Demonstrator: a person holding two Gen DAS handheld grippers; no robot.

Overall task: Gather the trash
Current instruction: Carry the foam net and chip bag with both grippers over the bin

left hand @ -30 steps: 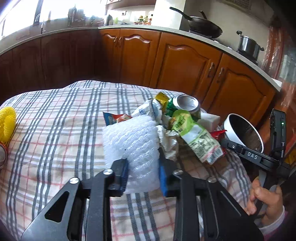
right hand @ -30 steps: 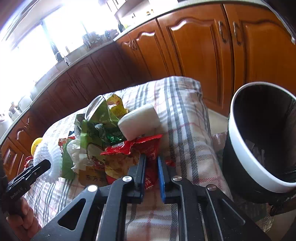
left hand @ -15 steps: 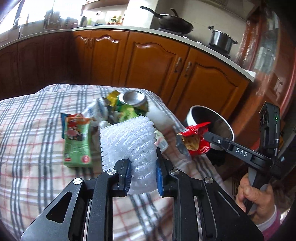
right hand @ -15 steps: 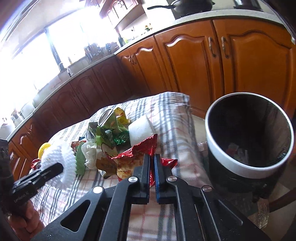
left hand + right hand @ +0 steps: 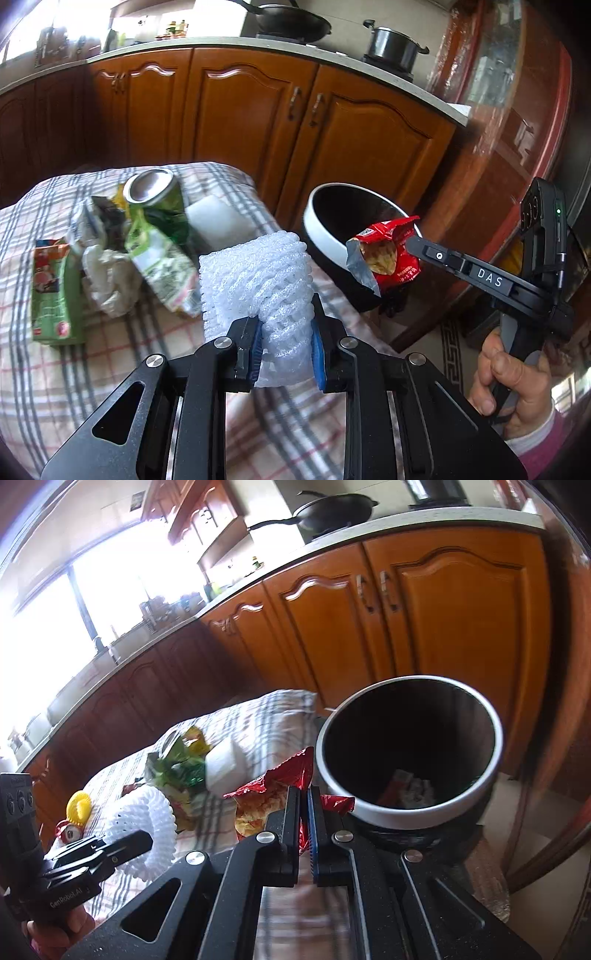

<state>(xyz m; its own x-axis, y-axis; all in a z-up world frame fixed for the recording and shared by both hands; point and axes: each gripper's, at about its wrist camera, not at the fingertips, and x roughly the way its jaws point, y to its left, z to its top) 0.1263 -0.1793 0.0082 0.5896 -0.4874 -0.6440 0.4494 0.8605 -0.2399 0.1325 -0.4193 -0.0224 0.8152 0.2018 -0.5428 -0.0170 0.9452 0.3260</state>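
Kitchen setting: brown wooden cabinets point(image 5: 236, 122) run under a pale countertop carrying a black wok point(image 5: 291, 20) and a steel pot point(image 5: 393, 46); in front stands a table under a plaid cloth point(image 5: 74, 373). Left gripper point(image 5: 286, 350) is clamped on a white foam net sleeve point(image 5: 258, 280), pads pressed into its lower end, the sleeve rising ahead of the fingers and clear of the cloth. Ahead and to the left of that gripper, a litter pile lies on the cloth: a green can point(image 5: 159, 199) on its side, a green-and-white packet point(image 5: 162, 269) against it, crumpled white paper point(image 5: 107, 273), a green carton point(image 5: 50, 291) at the far left, and a white block point(image 5: 218, 221) just behind the sleeve. Right gripper point(image 5: 304, 812) has its 2 fingers closed flat on a red snack wrapper point(image 5: 284, 779); the wrapper's open mouth shows a yellow-printed inside. Seen from the left wrist, a hand point(image 5: 513, 380) with a pink cuff grips the right tool's handle, and the wrapper hangs in the air in front of the bin. Black bin with a white rim point(image 5: 410, 812) stands on the floor just right of the table edge, directly ahead and slightly right of the right gripper; some scraps lie at its bottom. A yellow net point(image 5: 78, 806) sits at the far left of the cloth in the right wrist view, beside a small red item too blurred to identify.
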